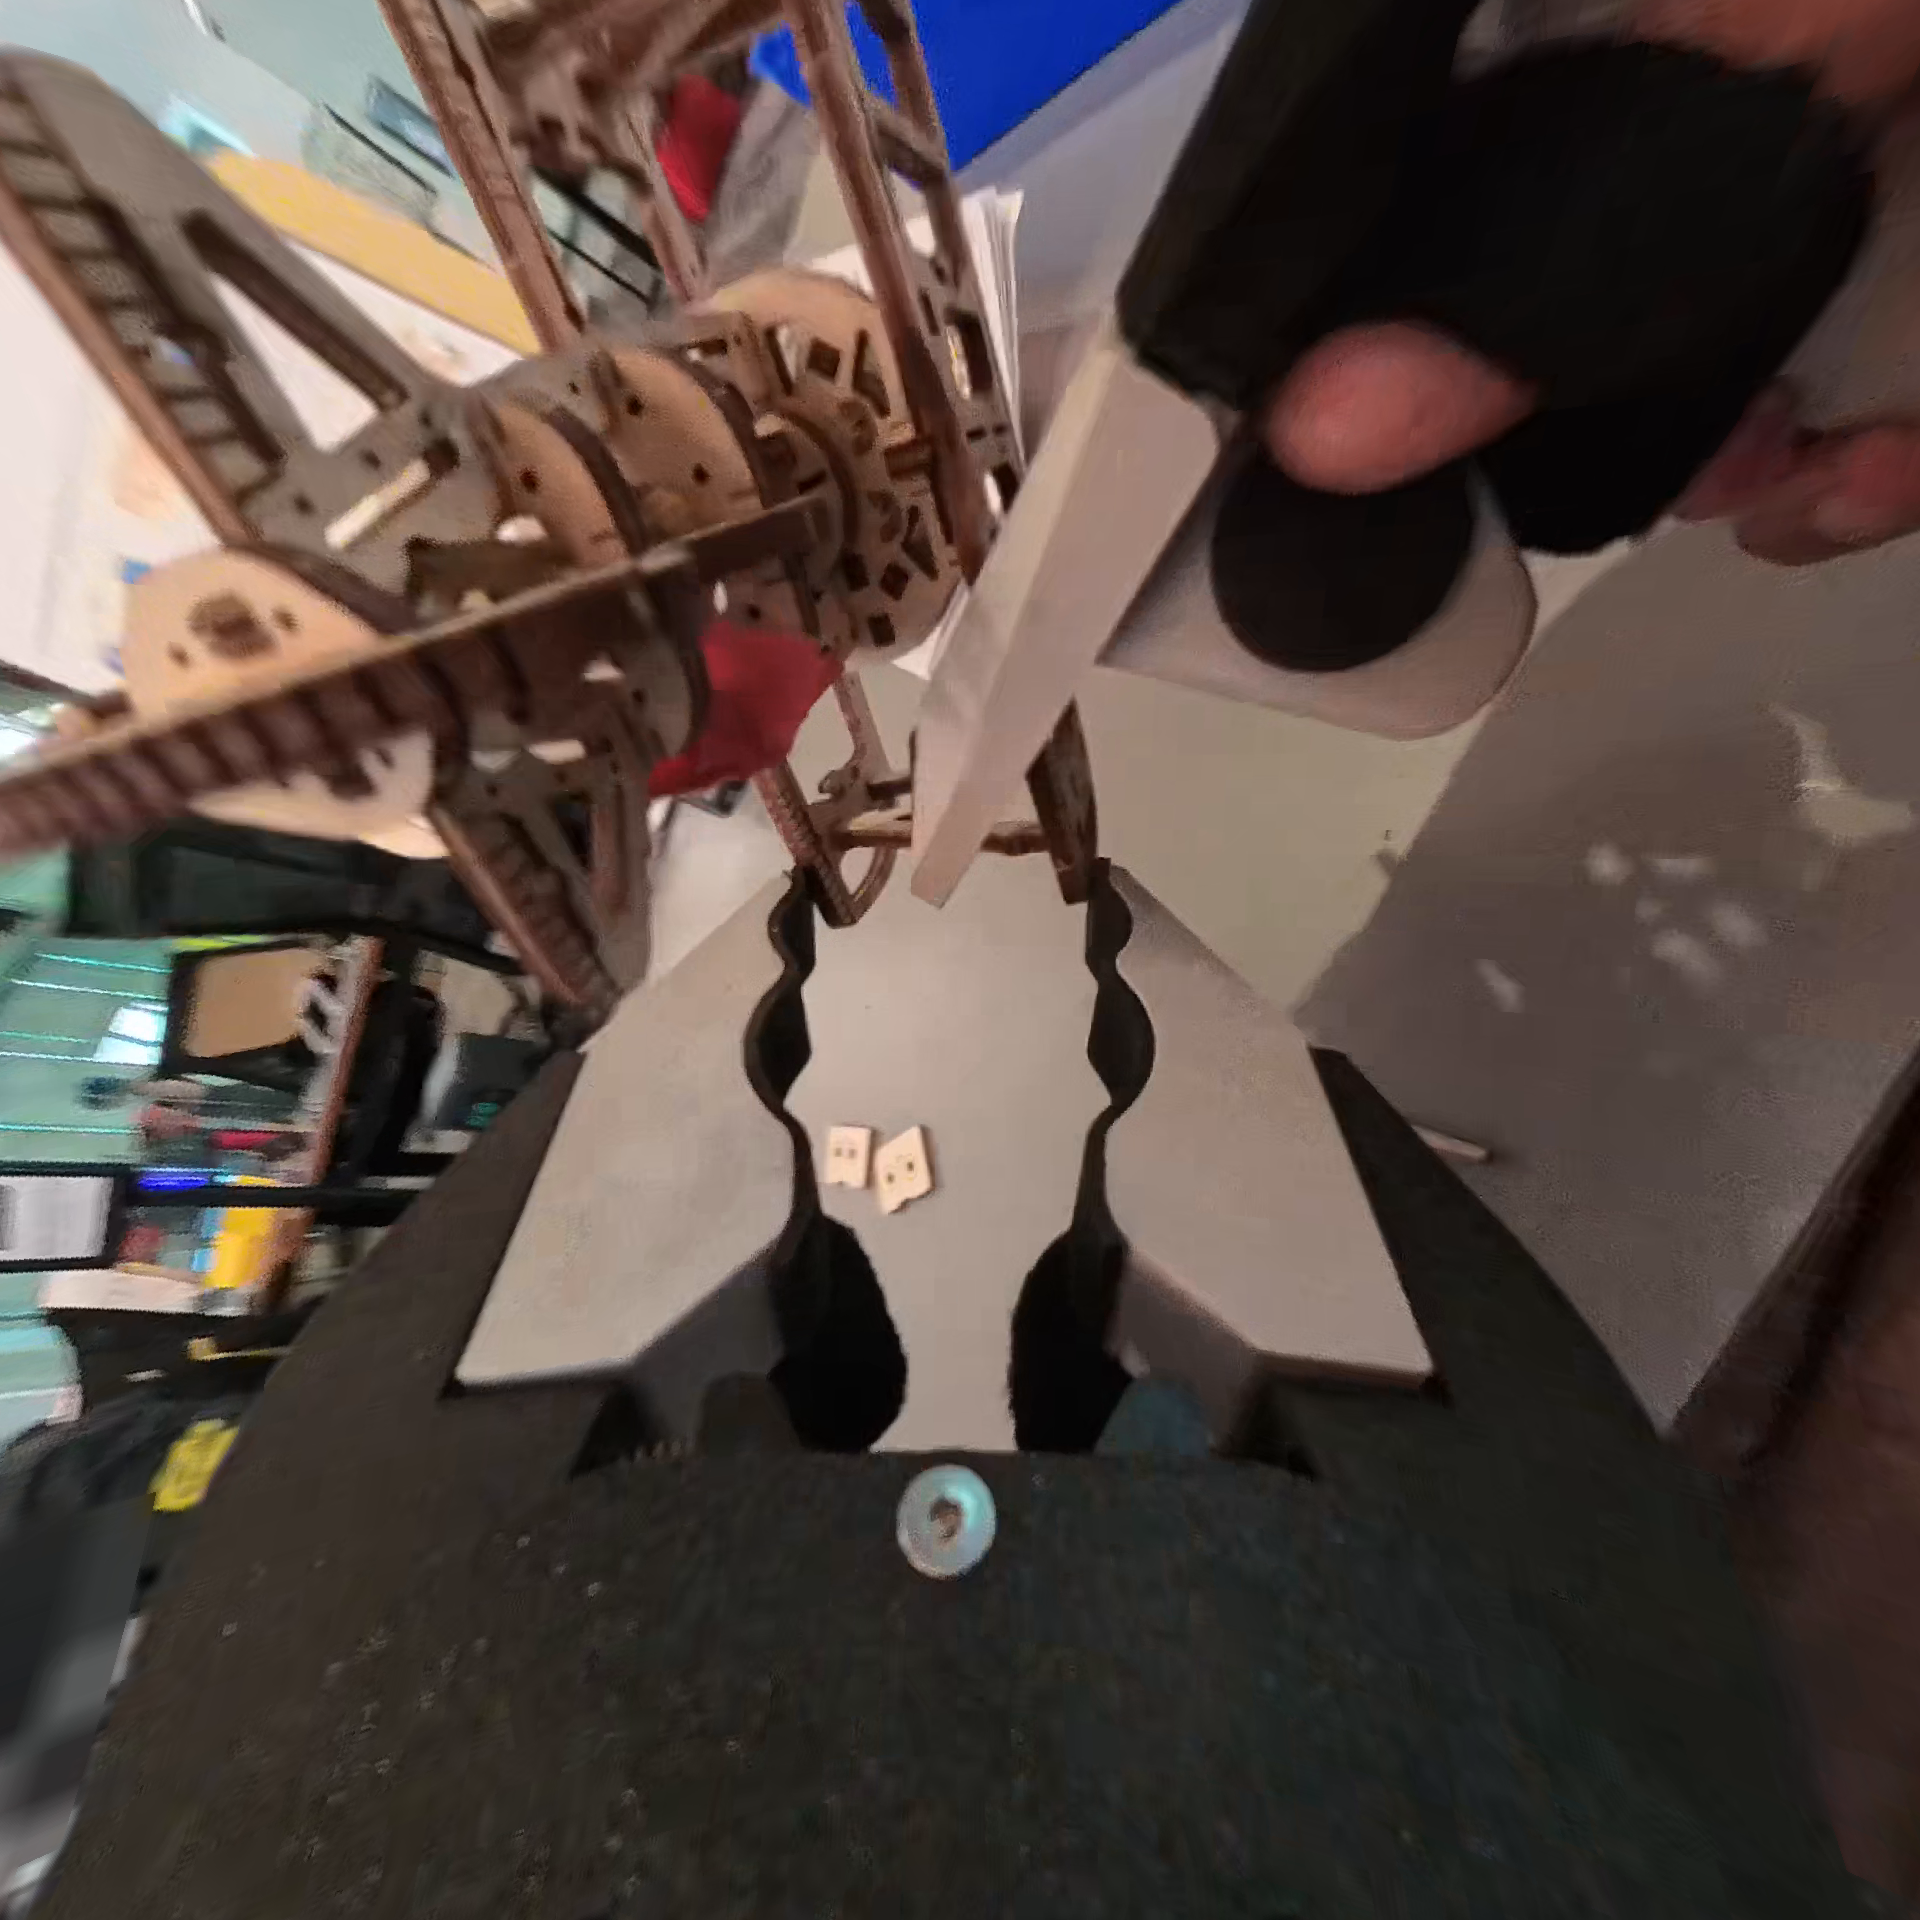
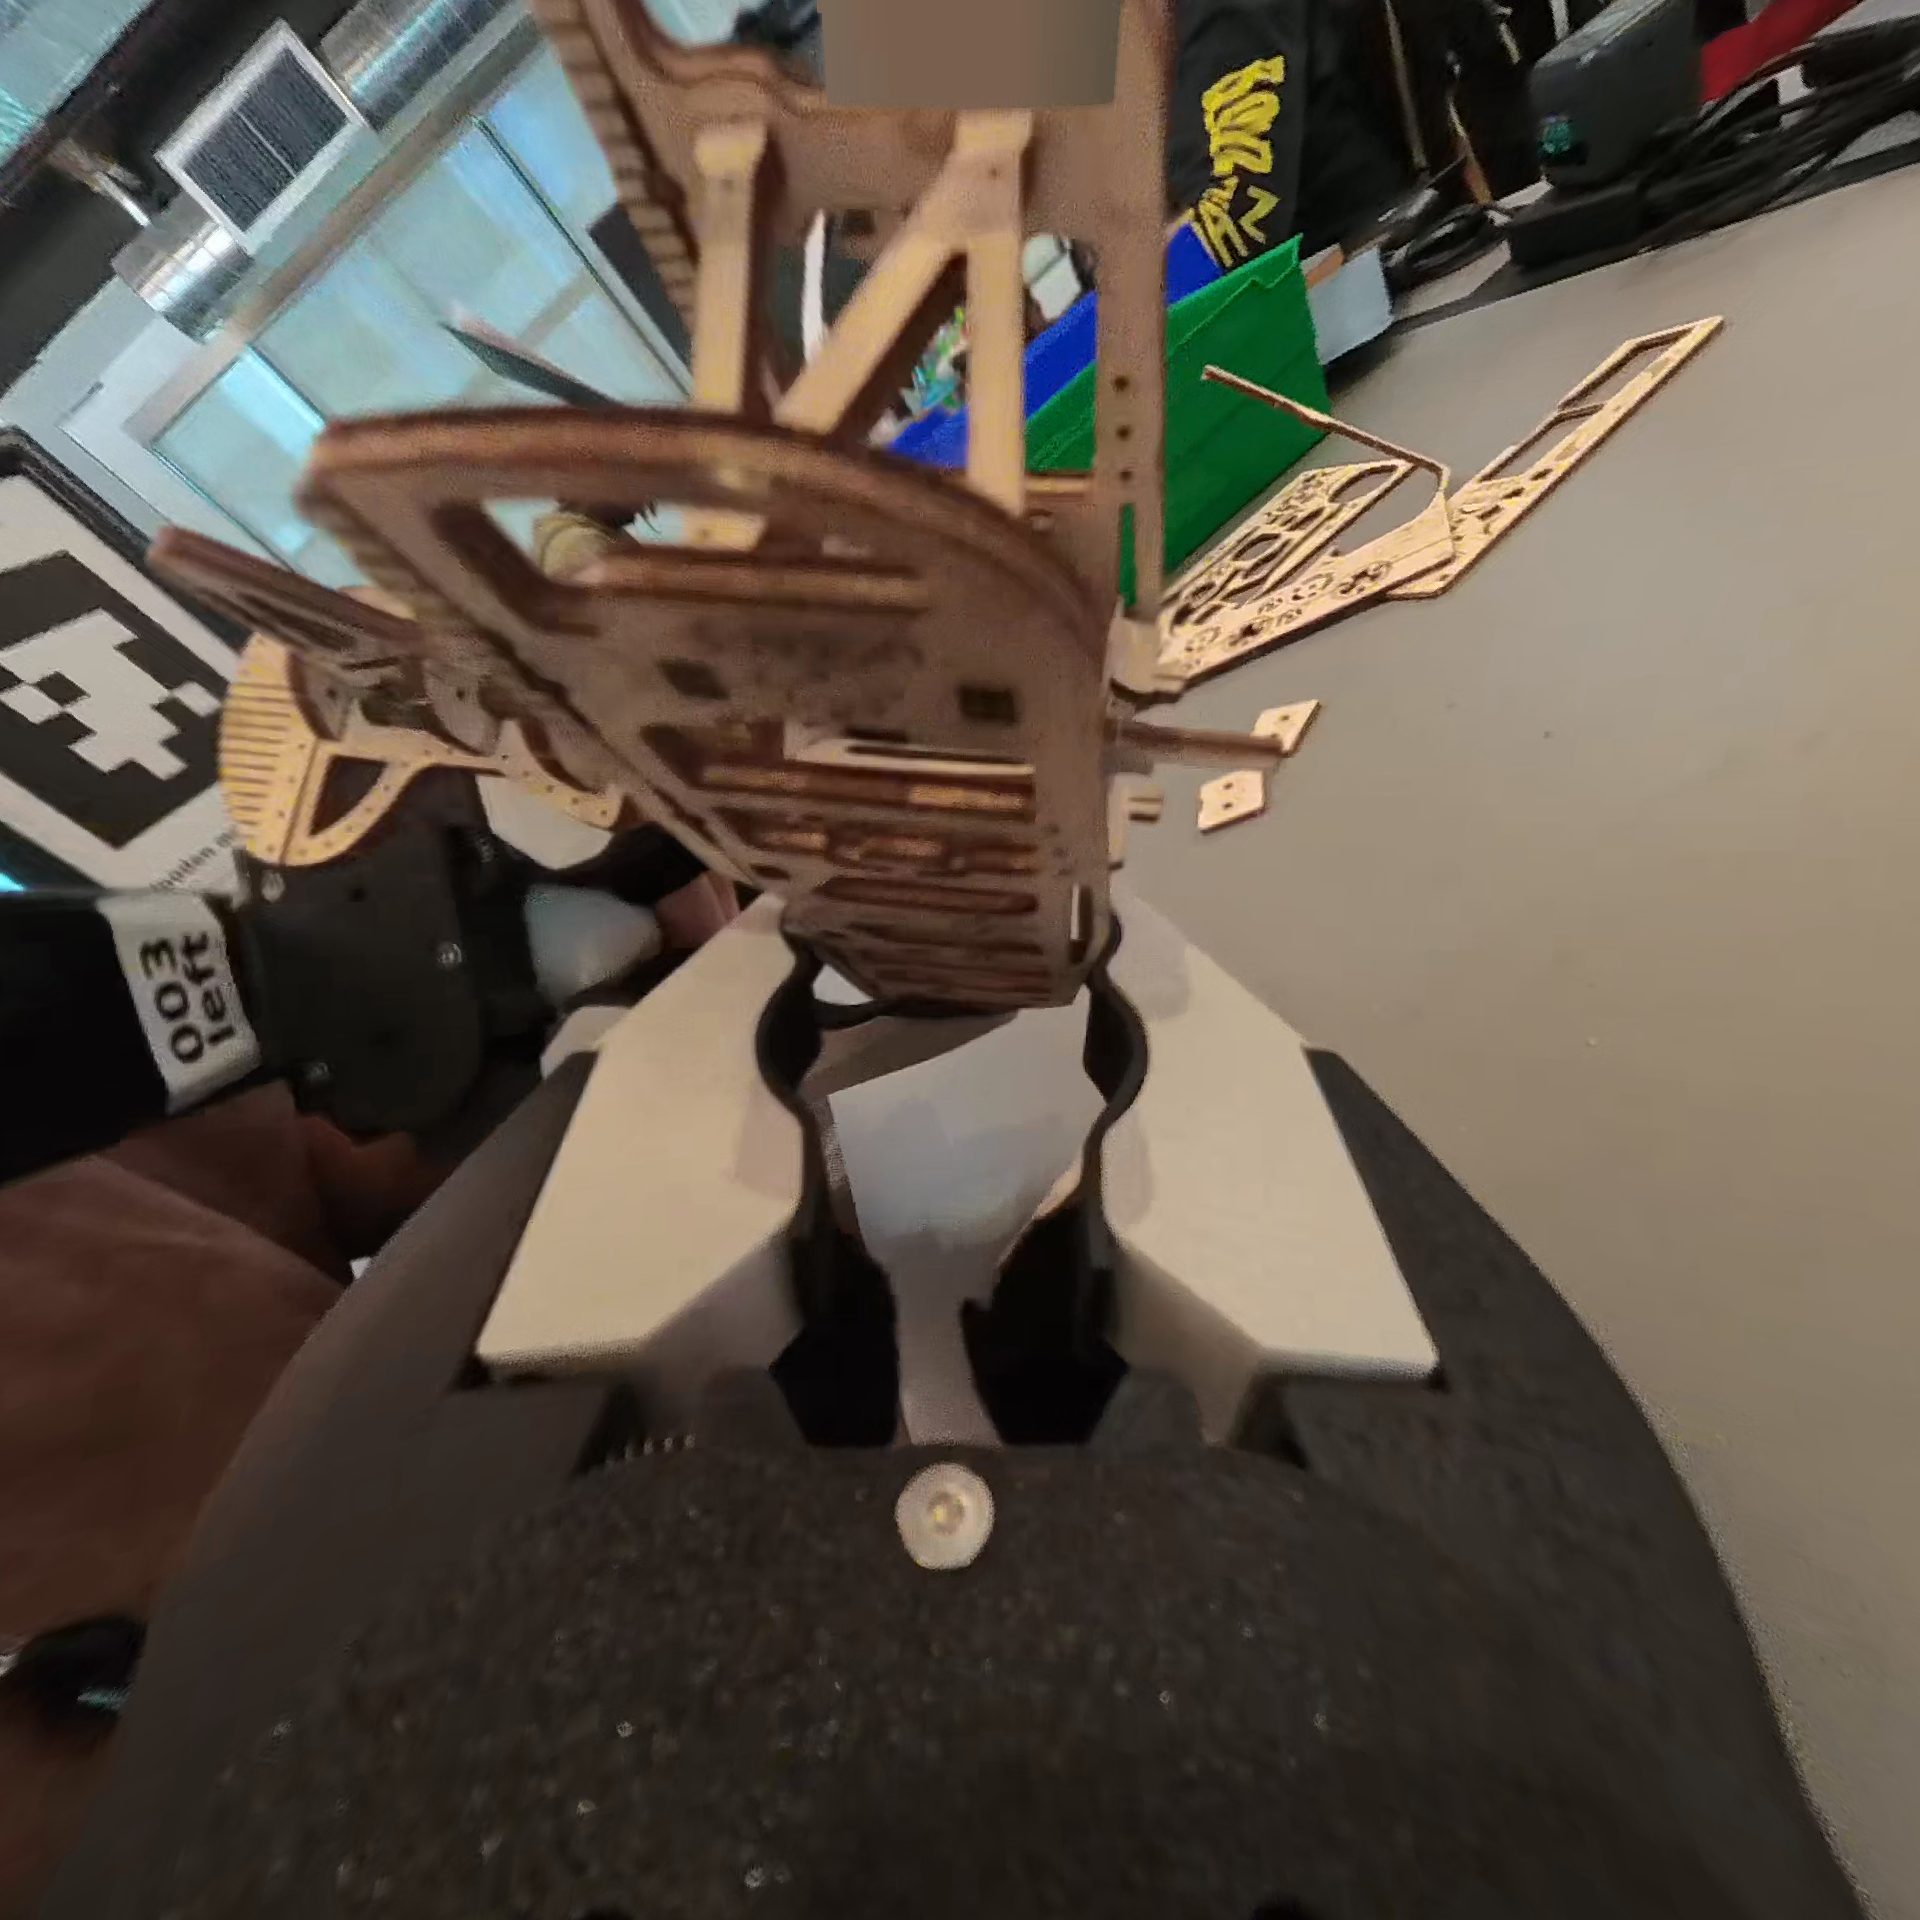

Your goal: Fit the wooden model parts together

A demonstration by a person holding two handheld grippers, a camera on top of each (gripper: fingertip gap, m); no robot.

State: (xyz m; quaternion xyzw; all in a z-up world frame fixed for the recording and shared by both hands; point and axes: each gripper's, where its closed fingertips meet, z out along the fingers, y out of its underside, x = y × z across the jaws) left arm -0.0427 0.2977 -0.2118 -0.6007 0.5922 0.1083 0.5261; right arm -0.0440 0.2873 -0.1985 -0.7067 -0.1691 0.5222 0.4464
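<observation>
Wooden model, a laser-cut assembly of discs, toothed strips and lattice frames, is lifted clear of the grey worktop and held between both claws, probably so it can be turned and steadied while a part goes in.

Left claw: jaws spread wide, tips bracketing the lower end of the model's frame. Left tip touches a toothed strip, right tip a frame bar. Whether it presses or only cradles I cannot tell; it reads as a brace rather than a pinch.

Right claw: jaws also apart, with the model's curved slotted plate dipping between the tips. The plate's edge seems to rest against the pads. Firm grip not confirmed.

From the left wrist view, the right claw comes in from upper right, a gloved hand on its handle, its pale finger reaching the same lower frame end. The two tools meet at one spot, likely to share the load there.

Loose stock, counted:
- Two small pale wooden tabs on the worktop, side by side, seen between the left jaws.
- Two small tabs on the worktop just right of the model in the right wrist view; maybe the same pair, cannot say.
- One emptied parts sheet lying flat further back, one corner strip sprung up.
- One green bin and one blue bin behind the model.

Judgement: fitting in progress; the tabs are not yet fitted.
</observation>
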